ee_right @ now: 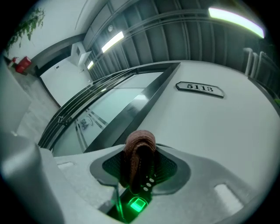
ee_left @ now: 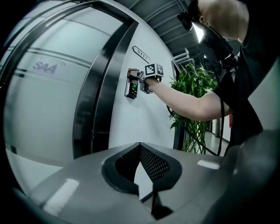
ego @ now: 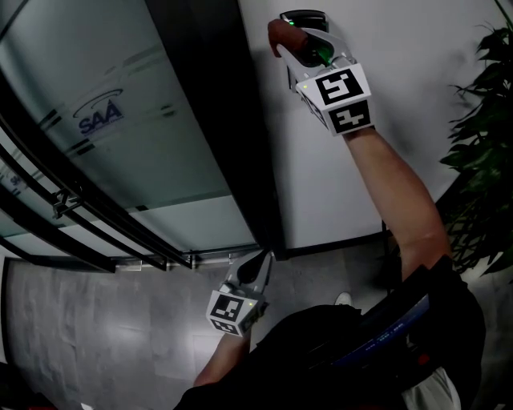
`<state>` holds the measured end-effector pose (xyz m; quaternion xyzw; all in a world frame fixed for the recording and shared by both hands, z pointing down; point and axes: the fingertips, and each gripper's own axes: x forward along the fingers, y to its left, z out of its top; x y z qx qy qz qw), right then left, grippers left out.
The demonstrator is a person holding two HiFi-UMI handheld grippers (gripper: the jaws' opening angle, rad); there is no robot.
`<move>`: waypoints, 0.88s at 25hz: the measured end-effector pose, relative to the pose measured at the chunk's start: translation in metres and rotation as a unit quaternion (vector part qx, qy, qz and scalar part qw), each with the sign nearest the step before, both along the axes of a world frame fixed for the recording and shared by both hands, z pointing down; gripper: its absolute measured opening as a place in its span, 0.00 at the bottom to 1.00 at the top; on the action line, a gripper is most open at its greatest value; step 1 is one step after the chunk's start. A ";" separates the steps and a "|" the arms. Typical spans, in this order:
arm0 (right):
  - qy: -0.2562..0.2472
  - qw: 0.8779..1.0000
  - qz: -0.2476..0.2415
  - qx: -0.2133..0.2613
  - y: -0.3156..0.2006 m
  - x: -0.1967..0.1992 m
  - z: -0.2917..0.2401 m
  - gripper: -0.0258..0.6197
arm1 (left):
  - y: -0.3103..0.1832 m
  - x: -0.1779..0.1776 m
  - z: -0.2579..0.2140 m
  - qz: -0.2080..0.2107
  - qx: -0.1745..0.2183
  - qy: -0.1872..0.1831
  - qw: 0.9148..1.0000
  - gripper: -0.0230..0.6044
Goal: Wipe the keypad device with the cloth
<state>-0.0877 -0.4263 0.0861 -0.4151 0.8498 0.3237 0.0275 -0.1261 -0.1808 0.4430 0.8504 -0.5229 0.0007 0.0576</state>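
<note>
The keypad device [ego: 307, 17] is a dark unit on the white wall, top centre of the head view, with a green light [ee_right: 136, 204] glowing on its face. My right gripper [ego: 301, 45] is raised to it, shut on a folded brown cloth [ee_right: 139, 151] that presses on the device. From the left gripper view the keypad device [ee_left: 131, 89] shows with the cloth [ee_left: 130, 72] at its top edge. My left gripper [ego: 262, 259] hangs low near the floor, away from the wall, its jaws [ee_left: 140, 146] shut with nothing between them.
A frosted glass door [ego: 100, 120] with an SAA logo fills the left, edged by a dark frame [ego: 216, 120]. A number plate reading 5113 [ee_right: 200, 89] sits above the device. A leafy plant [ego: 485, 144] stands at the right, close to my raised arm.
</note>
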 end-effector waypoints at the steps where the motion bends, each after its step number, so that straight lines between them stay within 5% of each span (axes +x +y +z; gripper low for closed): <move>1: 0.003 1.000 0.002 0.003 -0.001 0.000 0.000 0.26 | -0.001 -0.001 0.000 -0.001 0.000 0.001 1.000 0.06; 22: -0.018 0.999 0.048 0.001 -0.013 0.051 0.000 0.26 | -0.009 0.005 -0.001 0.015 0.000 -0.003 1.000 0.06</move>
